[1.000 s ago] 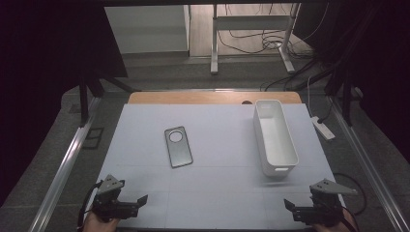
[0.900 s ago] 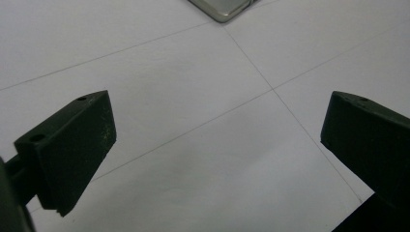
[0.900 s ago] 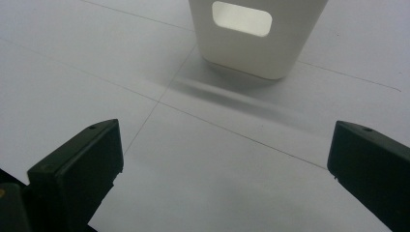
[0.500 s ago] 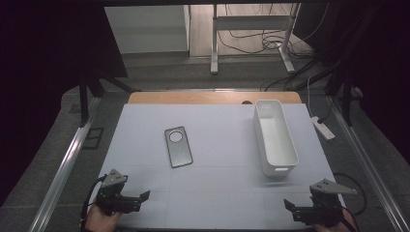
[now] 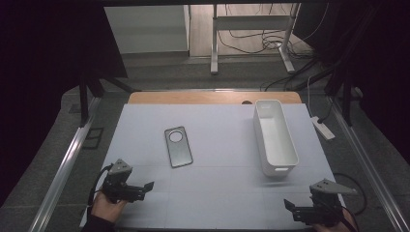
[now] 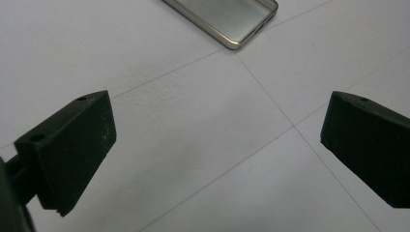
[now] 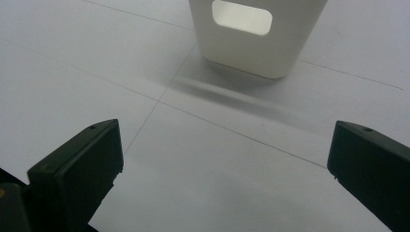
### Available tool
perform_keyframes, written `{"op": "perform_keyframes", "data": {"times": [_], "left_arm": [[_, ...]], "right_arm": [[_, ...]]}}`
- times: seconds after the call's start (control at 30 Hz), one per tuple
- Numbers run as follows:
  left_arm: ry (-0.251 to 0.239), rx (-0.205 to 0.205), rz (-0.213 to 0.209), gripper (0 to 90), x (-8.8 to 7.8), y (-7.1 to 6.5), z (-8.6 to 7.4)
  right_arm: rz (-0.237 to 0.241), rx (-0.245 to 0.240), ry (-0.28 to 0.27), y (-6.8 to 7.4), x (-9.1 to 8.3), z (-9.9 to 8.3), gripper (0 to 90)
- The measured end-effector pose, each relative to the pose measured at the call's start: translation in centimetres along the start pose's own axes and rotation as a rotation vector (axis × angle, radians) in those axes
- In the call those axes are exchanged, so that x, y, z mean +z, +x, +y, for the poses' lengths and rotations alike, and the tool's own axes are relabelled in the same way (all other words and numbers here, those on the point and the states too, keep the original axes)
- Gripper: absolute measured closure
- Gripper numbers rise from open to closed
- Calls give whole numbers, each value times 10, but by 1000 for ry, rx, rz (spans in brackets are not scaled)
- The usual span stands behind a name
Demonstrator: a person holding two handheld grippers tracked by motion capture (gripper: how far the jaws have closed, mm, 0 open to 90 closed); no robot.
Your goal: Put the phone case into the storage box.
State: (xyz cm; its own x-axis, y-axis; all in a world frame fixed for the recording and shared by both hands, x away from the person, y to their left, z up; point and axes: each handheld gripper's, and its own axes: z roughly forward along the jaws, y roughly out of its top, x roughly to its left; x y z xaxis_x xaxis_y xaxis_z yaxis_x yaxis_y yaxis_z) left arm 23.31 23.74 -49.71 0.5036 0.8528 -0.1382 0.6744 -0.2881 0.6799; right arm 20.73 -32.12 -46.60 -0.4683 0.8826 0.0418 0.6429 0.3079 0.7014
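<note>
Nothing is in hand yet, so the work looks to be at its very start. The table (image 5: 217,193) with its pale cover lies in front of me, bare except for two things. The biggest is the white bin (image 5: 274,137), standing upright on the right half with its long side running away from me; its near end wall, with the handle cut-out, faces my right gripper (image 5: 295,209), which hangs low by the near right corner, jaws spread wide and empty. The bin holds nothing that I can see. Left of centre lies the phone case (image 5: 177,146), flat on the cover and well apart from the bin. My left gripper (image 5: 145,186) hovers near the front left, also wide and empty, aimed towards the case's near corner. I judge the grasp, lift and carry are all left to do.
</note>
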Motion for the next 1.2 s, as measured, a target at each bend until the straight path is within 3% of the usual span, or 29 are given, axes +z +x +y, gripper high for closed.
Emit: {"op": "perform_keyframes", "data": {"times": [0.83,1.2], "left_arm": [[58,21,-10,0,29,9,34],[79,54,-12,0,42,8,46]], "right_arm": [[4,-5,1,0,0,-1,0],[4,-5,5,0,0,-1,0]]}}
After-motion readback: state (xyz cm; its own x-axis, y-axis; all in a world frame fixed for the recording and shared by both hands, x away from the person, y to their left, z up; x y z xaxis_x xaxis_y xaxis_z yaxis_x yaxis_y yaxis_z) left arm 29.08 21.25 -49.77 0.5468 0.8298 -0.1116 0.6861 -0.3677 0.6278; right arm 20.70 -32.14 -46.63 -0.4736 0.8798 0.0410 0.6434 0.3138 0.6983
